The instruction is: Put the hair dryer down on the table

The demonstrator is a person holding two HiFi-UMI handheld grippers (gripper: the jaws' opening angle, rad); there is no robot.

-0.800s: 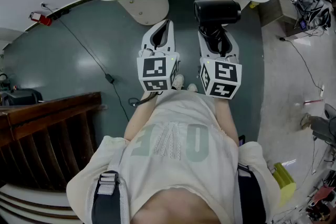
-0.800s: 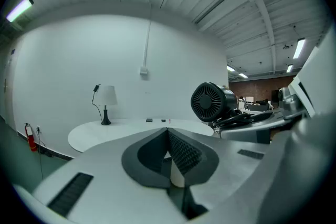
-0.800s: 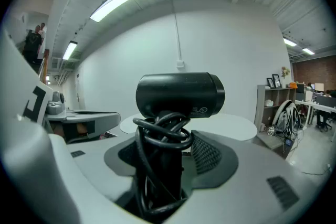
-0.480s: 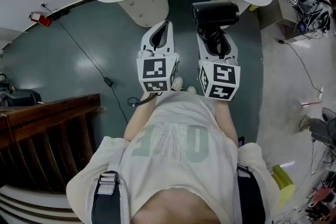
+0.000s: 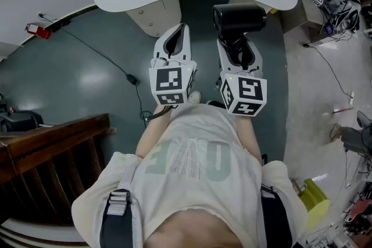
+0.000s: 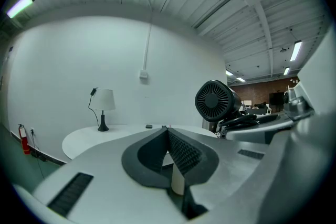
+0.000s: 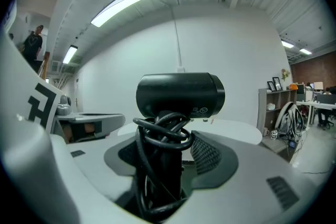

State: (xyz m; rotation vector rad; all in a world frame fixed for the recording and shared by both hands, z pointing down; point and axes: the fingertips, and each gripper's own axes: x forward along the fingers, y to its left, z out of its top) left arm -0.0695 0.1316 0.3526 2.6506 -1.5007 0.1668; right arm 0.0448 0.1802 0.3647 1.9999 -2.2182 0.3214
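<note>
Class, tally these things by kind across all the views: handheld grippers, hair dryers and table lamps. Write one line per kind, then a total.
Grippers: 2 (left gripper, right gripper)
Hair dryers: 1 (hair dryer)
Table lamps: 1 (table lamp)
Total: 4

Black hair dryer [image 5: 239,17], cord-wrapped handle

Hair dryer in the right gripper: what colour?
Black hair dryer, coiled cord included; right gripper view shows it best.
</note>
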